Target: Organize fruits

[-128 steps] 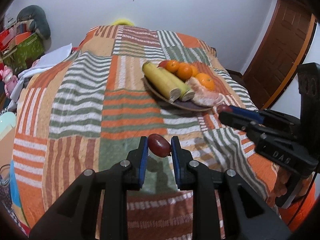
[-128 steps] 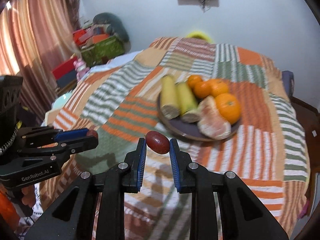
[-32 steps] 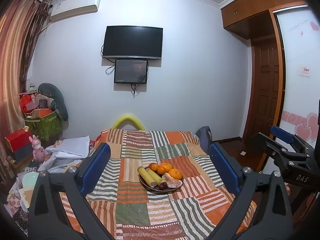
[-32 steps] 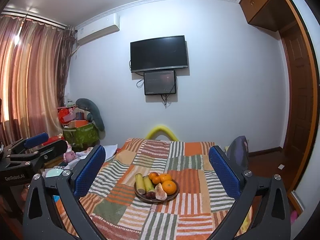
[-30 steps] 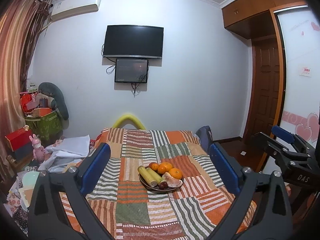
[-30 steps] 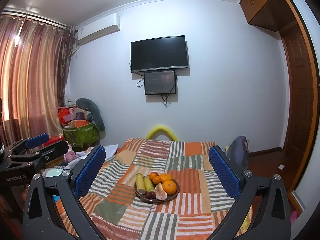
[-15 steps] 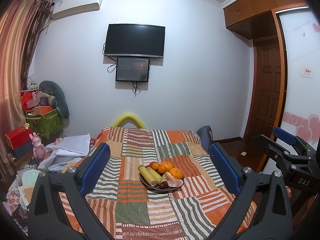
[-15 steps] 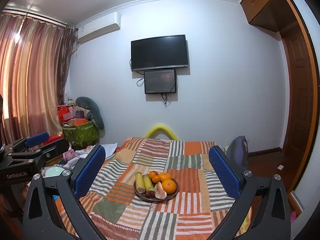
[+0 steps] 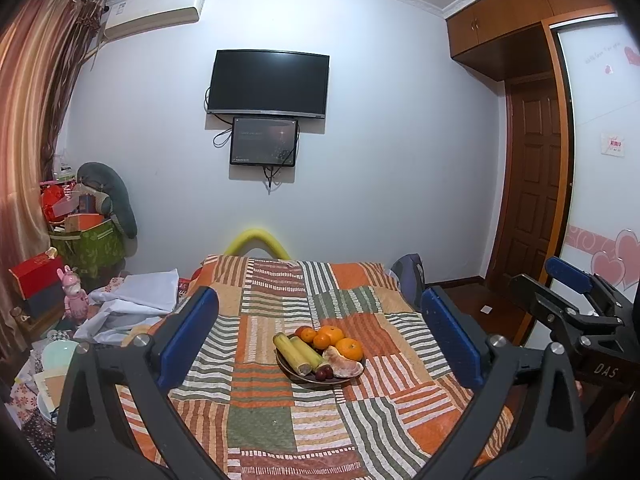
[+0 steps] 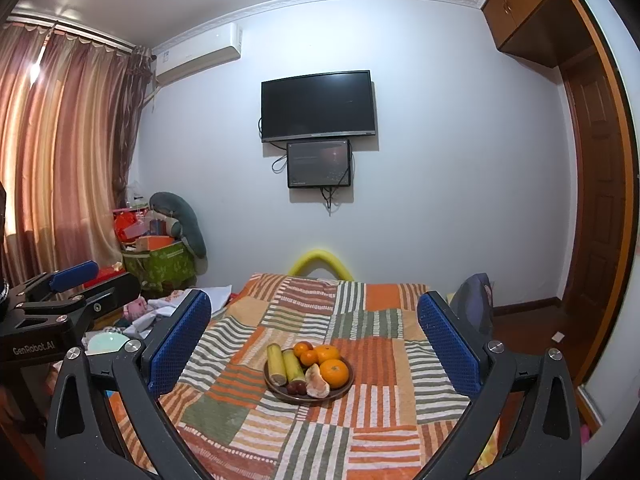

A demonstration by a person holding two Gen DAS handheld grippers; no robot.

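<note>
Lying well ahead of and below both wide-open, empty claws, the plate point(image 9: 282, 364) of fruit is seen on the bed point(image 9: 260, 420); the left claw point(image 9: 320, 338) and right claw point(image 10: 314, 350) seem equally far.

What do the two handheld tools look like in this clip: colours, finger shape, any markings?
Both are matte black plastic frames with triangular cut-outs and silver screw heads. The left tool and right tool each carry two long fingers faced with blue textured pads. Seen from the other camera, the left tool's body reads "GenRobot.AI" and the right tool's reads "DAS". No cables, sleeves or hands are visible.
</note>
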